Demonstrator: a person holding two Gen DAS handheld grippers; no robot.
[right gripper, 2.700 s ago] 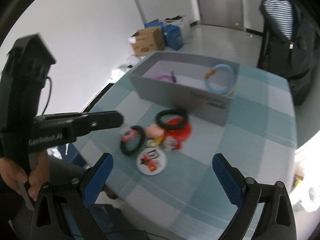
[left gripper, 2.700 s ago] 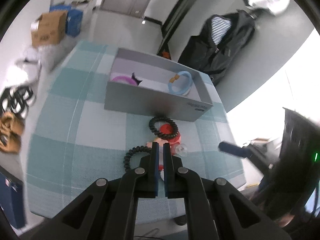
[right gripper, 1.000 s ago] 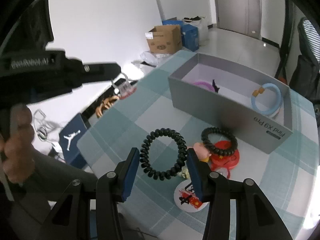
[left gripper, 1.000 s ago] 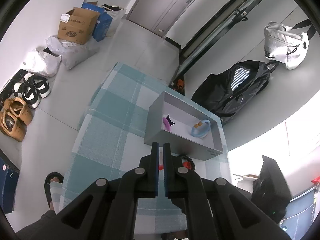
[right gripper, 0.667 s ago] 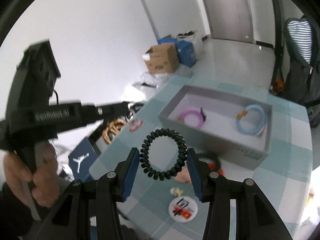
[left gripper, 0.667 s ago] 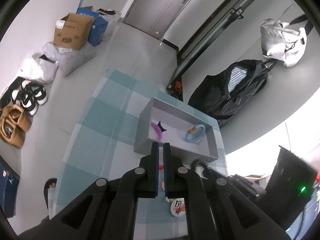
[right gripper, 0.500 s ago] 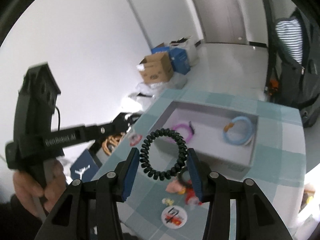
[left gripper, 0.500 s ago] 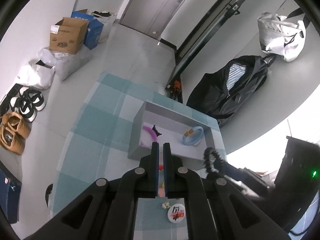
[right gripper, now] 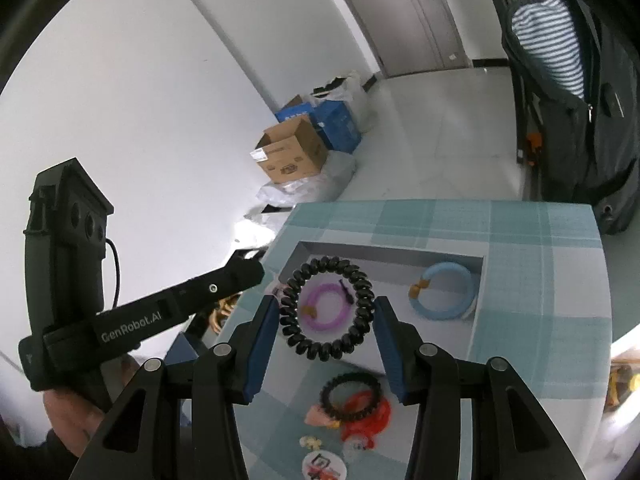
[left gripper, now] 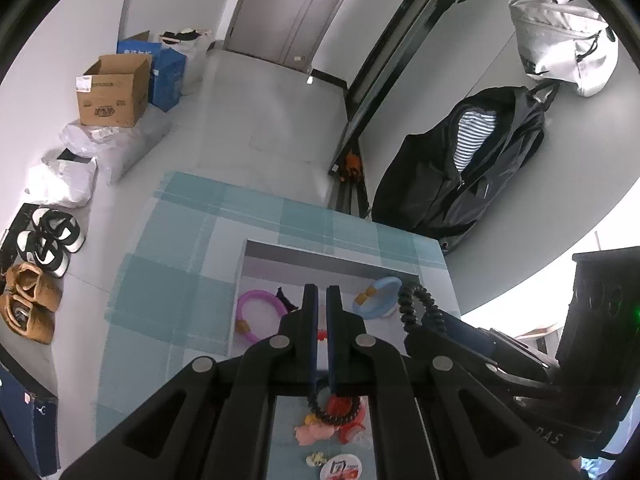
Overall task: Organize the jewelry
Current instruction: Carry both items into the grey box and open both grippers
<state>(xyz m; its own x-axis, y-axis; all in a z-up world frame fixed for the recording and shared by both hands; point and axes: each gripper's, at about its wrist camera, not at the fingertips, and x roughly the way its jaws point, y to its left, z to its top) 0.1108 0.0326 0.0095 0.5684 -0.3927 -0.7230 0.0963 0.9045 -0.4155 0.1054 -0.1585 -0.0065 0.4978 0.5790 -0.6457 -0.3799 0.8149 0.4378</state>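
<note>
Right gripper (right gripper: 326,316) pinched a black coil bracelet (right gripper: 327,308) between its blue pads, held in the air above the near wall of the grey box (right gripper: 478,292). Left gripper (left gripper: 322,300) had its fingers pressed together, nothing between them; a hand (right gripper: 76,412) held its handle at the left of the right wrist view.

Below, on the teal checked tablecloth (right gripper: 540,280), on the near side of the box: a round badge (right gripper: 324,466), a small yellow-white piece (right gripper: 310,442), a pink piece (right gripper: 318,416), a red coil ring (right gripper: 366,414) and a black bead bracelet (right gripper: 352,394) overlapping it.

Inside the box: pink ring (right gripper: 324,308) on the left, blue ring (right gripper: 444,290) on the right, well apart.

Far: cardboard box (right gripper: 292,154) and blue box (right gripper: 334,120) on the floor by the left wall, shoes (left gripper: 44,248) at left, black jacket (left gripper: 460,168) hanging at right, a pale bag (left gripper: 564,40) above it.
</note>
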